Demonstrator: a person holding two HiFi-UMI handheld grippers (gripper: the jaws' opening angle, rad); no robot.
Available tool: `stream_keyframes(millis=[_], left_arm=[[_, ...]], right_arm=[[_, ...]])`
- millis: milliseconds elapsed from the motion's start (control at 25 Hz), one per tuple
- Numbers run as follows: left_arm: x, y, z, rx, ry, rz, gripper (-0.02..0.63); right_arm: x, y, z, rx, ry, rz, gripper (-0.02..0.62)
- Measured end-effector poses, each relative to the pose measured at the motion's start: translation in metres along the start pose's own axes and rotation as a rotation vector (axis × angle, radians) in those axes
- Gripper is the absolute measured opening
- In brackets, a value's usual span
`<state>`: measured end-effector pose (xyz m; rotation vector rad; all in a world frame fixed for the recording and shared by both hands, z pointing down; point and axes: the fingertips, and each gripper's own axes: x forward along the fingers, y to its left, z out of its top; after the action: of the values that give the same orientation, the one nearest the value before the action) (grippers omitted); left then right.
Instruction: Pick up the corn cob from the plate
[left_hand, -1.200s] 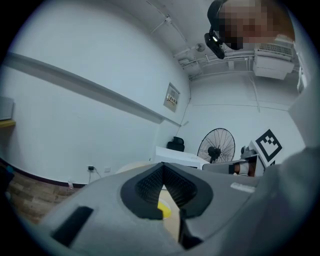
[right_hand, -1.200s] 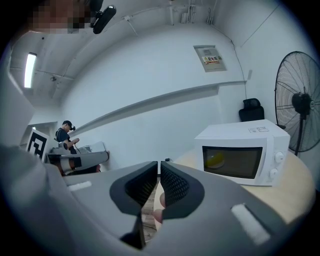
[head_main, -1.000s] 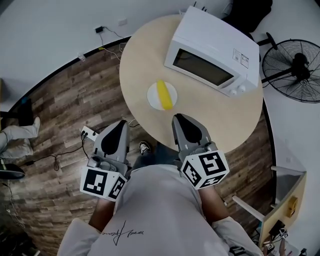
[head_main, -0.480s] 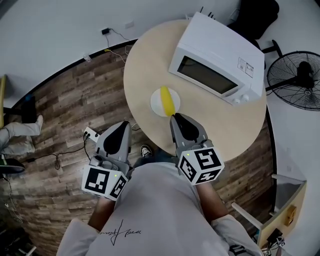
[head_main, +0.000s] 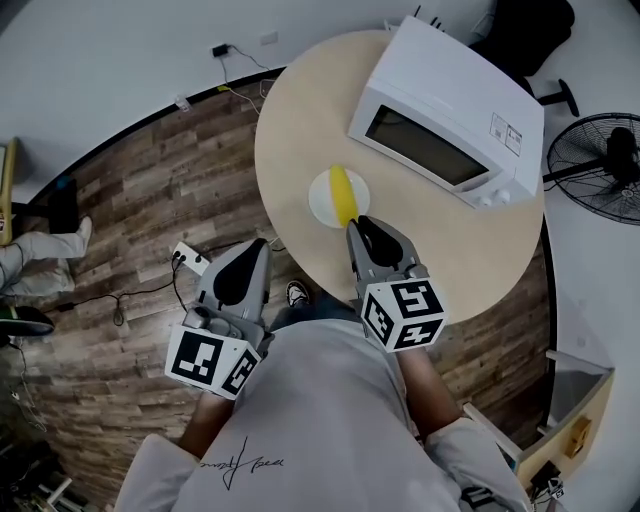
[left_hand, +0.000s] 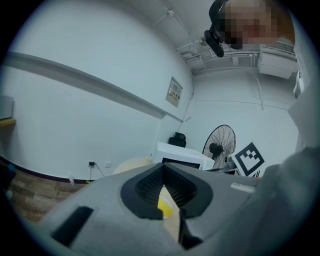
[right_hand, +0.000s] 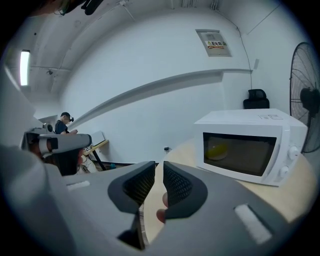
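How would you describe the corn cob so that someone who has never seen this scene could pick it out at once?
Find the round pale wooden table with the white microwave on its far side. In front of the microwave, nearer the person, sits a small white plate, and the corn cob lies across it. It is one long, bright yellow shape against white and pale wood.

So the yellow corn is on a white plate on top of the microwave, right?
No. The corn cob lies on the white plate, but the plate sits on the round table beside the microwave. The head view shows it.
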<state>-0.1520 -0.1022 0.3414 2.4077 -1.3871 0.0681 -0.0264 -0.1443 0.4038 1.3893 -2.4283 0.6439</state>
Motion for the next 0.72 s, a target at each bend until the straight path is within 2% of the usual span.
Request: stream_keyframes(millis=[720], left_arm=[[0.003, -0.001, -0.008, -0.004, 0.028, 0.027, -0.009]], right_arm=[[0.030, -0.028, -0.027, 0.018, 0.077, -0.019, 0.067]])
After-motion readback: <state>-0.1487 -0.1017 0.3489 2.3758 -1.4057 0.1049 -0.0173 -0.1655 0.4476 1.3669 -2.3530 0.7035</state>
